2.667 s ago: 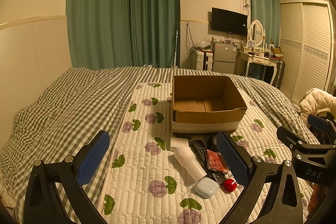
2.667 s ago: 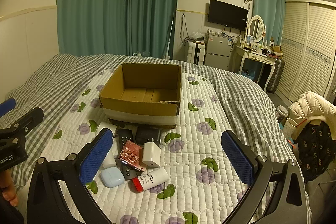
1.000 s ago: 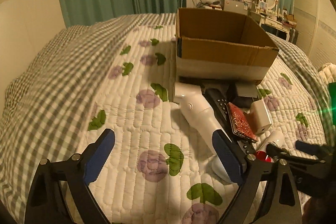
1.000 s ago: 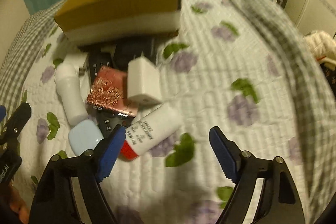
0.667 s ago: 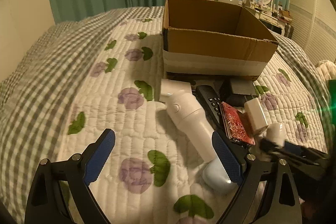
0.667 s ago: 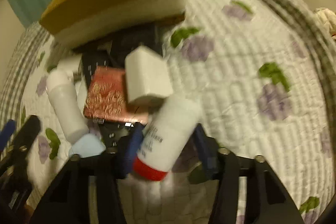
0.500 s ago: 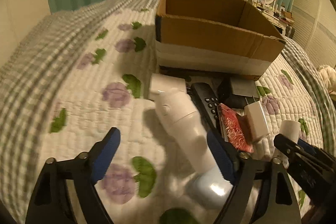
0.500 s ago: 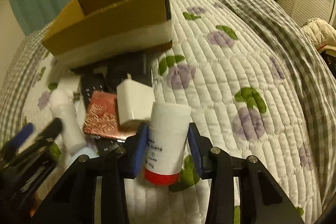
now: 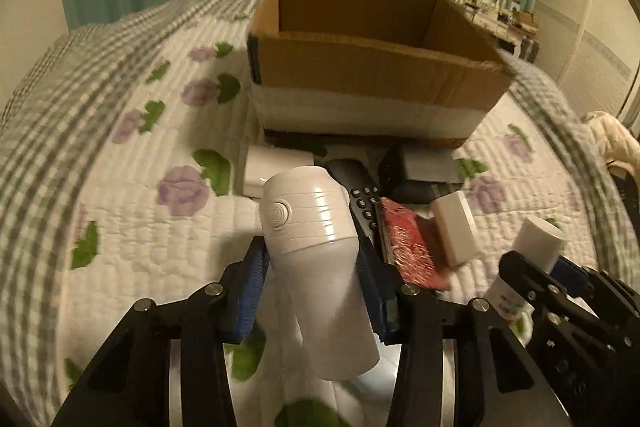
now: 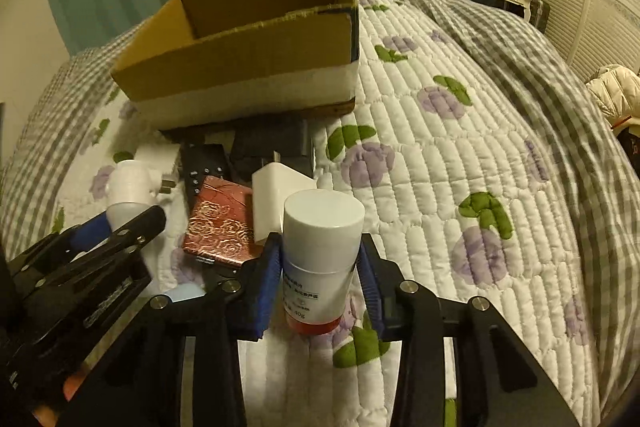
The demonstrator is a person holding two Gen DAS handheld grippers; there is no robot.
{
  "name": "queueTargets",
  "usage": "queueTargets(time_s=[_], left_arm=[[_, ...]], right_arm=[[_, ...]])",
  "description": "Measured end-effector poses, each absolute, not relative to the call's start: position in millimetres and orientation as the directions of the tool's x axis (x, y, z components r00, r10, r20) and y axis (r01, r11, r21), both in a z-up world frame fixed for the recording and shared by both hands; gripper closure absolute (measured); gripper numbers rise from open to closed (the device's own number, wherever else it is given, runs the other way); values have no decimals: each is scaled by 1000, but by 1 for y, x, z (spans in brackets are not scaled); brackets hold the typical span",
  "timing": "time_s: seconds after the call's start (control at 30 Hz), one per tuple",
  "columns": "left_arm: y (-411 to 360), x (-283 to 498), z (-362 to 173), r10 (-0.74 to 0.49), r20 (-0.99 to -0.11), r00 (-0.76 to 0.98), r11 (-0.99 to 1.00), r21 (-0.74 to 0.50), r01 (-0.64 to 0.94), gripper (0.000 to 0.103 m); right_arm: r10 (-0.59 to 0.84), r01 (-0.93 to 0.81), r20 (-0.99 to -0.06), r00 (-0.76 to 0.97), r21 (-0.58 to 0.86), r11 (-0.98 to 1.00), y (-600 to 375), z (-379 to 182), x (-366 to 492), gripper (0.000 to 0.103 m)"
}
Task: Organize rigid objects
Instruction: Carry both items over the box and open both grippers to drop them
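My left gripper (image 9: 312,267) is shut on a white cylindrical device (image 9: 316,259) with a round button and holds it off the quilt. My right gripper (image 10: 320,267) is shut on a white bottle (image 10: 320,251) with a red base, held upright. An open cardboard box (image 9: 372,67) stands just behind the pile; it also shows in the right wrist view (image 10: 248,55). On the quilt lie a black remote (image 9: 360,191), a red patterned case (image 10: 220,223), a white charger (image 10: 276,195) and a light blue case (image 10: 184,293).
A white box (image 9: 276,167) and a black block (image 9: 420,171) lie by the cardboard box. The flowered quilt (image 10: 460,187) covers a grey checked bed. A dressing table and wardrobe stand at the far right.
Both grippers came down onto the pile and closed: the left on the white device, the right on the red-based bottle. Both objects are now lifted.
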State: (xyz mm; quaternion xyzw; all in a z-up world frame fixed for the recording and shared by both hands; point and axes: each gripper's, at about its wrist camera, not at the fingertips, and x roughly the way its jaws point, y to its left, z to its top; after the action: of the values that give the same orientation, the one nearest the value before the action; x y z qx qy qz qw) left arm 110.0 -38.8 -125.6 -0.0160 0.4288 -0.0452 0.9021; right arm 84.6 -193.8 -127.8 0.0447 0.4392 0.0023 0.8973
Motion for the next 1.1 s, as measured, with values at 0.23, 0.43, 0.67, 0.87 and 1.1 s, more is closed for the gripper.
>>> queueTargets(time_s=[0.23,0.43,0.67,0.87,1.1], left_arm=[[-30,66,-60,-115,-701,704,993,-66,96,58],[-26,38,10,-143,-621,771,990,-78,121,58],[-31,53,71,-167,-548,820,986,-92,139,58],[-38,105,85,-153,-526,837,988,-87,127,58],[-48,186,56,-130,-570,811,991,-58,118,58]], right_arm=[[77,-24,-733,676,83,996,-181,-67,41,66],[127,-72,-635,762,111,991,-175,8,3,66],[158,-105,-523,837,129,986,-184,92,16,66],[174,-136,-508,843,112,984,-182,114,75,66],[188,-152,-553,812,111,982,-183,90,156,66]])
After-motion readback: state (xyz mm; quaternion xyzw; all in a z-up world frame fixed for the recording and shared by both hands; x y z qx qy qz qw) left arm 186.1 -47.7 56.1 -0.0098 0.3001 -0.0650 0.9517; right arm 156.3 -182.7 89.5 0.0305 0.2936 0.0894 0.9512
